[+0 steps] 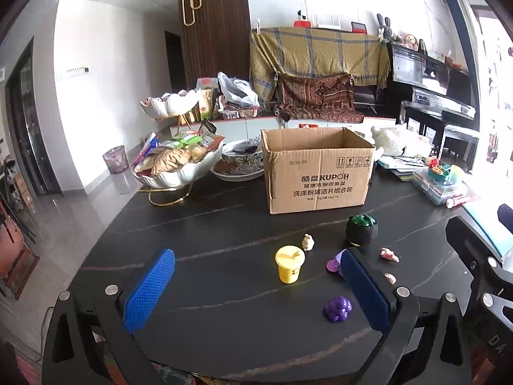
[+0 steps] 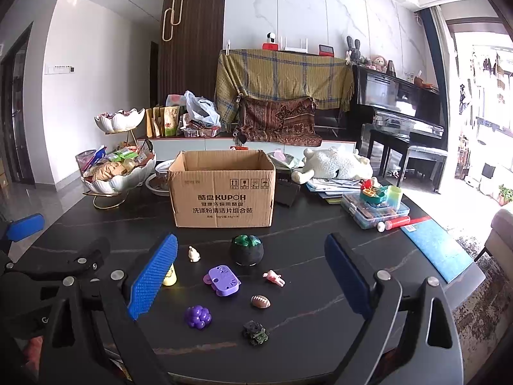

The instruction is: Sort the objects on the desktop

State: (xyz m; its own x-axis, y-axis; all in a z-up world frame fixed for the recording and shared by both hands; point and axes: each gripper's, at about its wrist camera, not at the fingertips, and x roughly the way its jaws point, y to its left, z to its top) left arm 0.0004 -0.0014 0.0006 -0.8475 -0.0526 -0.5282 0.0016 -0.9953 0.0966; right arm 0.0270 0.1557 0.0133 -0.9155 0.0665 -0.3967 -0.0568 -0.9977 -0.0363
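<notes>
On a dark, veined stone table (image 2: 307,231), an open brown cardboard box (image 2: 224,189) printed with "KUPOH" stands at the far middle, while small toys lie scattered on the near side of it. Both handheld grippers hover above the near edge with jaws spread wide apart and nothing between them: the left gripper (image 1: 256,292) frames a yellow lidded plastic cup (image 1: 289,263) and a purple grape-cluster toy (image 1: 337,308), and the right gripper (image 2: 251,279) frames most of the spread. Between the right gripper's blue pads sit a small cream figurine (image 2: 193,254), a round black ball with a green top (image 2: 247,249), a flat purple animal-face piece (image 2: 223,279), a pink figurine (image 2: 274,278), a tiny brown football (image 2: 260,301) and a dark green toy vehicle (image 2: 255,332). The black ball rests nearest the box, just in front of its right corner. To the far left, a white petal-shaped two-tier snack stand (image 2: 118,173) holds packets; to the right lie a white plush toy (image 2: 336,162), clear plastic storage cases (image 2: 375,211) and a blue mat (image 2: 439,250).
</notes>
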